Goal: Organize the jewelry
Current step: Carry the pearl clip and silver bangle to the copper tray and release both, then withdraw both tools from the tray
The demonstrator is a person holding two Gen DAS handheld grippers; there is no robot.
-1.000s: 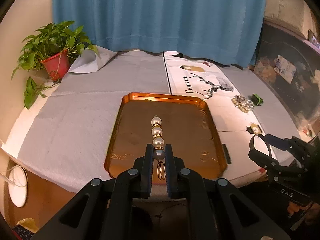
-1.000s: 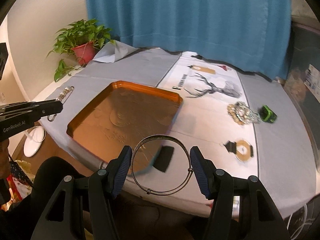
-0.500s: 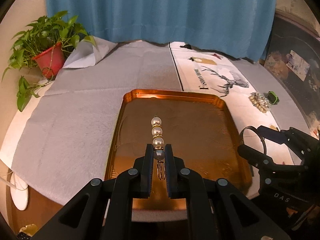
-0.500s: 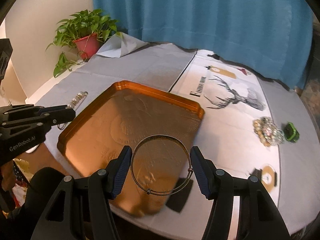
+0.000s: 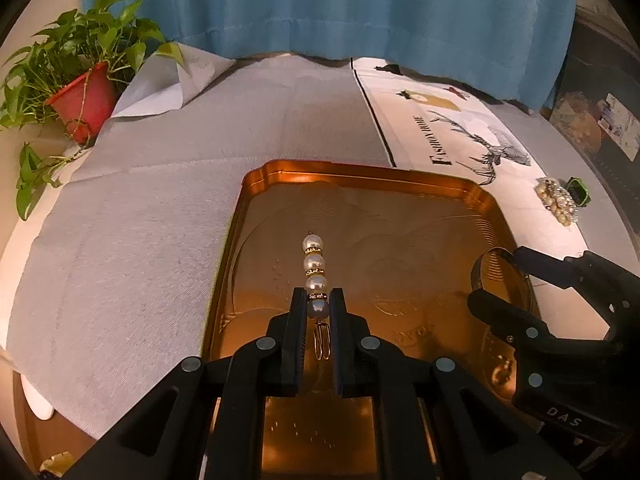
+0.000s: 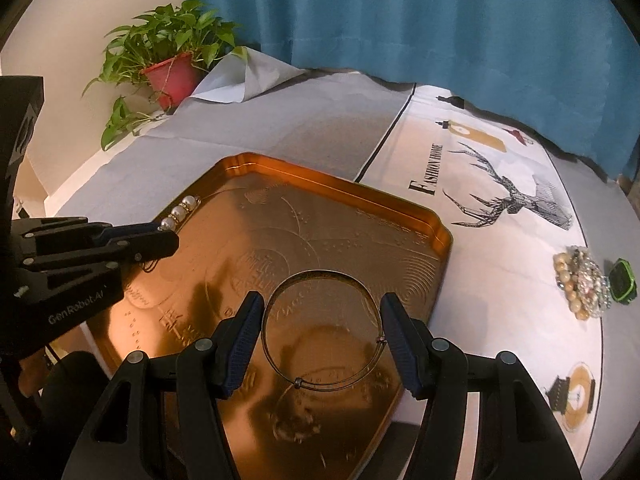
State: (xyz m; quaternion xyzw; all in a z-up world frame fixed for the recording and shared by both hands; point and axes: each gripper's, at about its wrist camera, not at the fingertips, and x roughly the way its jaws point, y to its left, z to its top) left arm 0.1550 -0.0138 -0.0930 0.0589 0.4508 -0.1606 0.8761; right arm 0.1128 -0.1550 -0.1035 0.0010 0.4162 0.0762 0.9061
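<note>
Over the last second I had brought both grippers in from the near edge of the desk until they hung over the copper tray (image 6: 424, 216). A second before, the tray lay well ahead of the right gripper (image 6: 322, 328); now its embossed floor filled the space beneath. The right jaws stayed closed on the thin wire bangle (image 6: 320, 280), pinching it by its two sides so the hoop sat level above the tray's near right part. The left gripper (image 5: 318, 304) kept its jaws clamped on the pearl hair clip (image 5: 314, 264), whose three free pearls pointed out over the tray's left half, the gold clasp hanging between the jaws. I could not tell whether either piece touched the tray floor. I judged that both were placed for release and that letting go was the step in hand.

Right of the tray, a beaded bracelet (image 6: 580, 284) and a small green object (image 6: 622, 280) lay on the deer-print mat (image 6: 512, 200). A grey cloth (image 5: 140, 200) covered the desk left of and behind the tray, a potted plant (image 5: 80, 80) stood at the far left corner, and a blue curtain (image 5: 320, 0) closed off the back.
</note>
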